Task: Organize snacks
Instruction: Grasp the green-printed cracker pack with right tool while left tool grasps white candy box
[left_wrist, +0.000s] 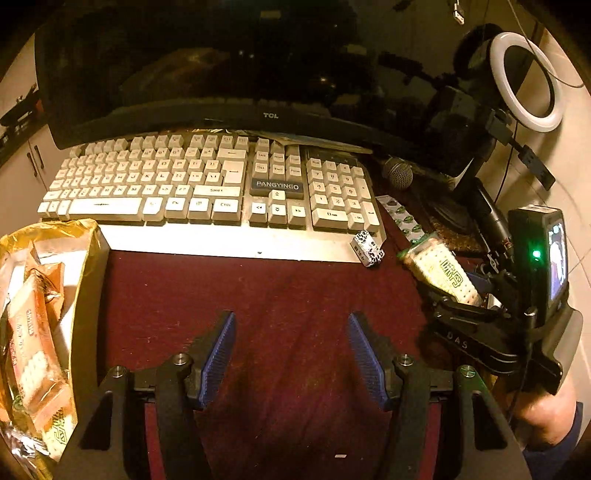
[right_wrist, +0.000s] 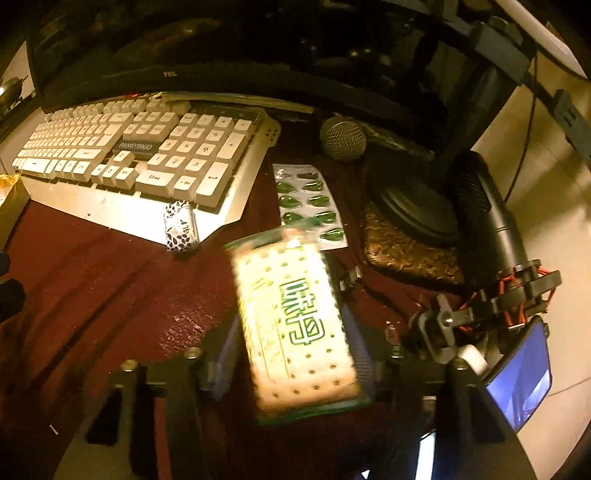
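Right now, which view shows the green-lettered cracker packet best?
The right wrist view: the cracker packet fills the centre between the right gripper fingers, its green lettering readable though slightly blurred. The left wrist view shows the same packet only small and tilted at the right edge, partly hidden by that gripper.

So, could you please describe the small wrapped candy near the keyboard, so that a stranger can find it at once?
Start from the white keyboard on the dark red cloth. At its front right corner, below the number pad, the small candy leans on the metal edge. Its white wrapper with dark leaf-like spots sets it apart from the green pill blister and the larger cracker packet.
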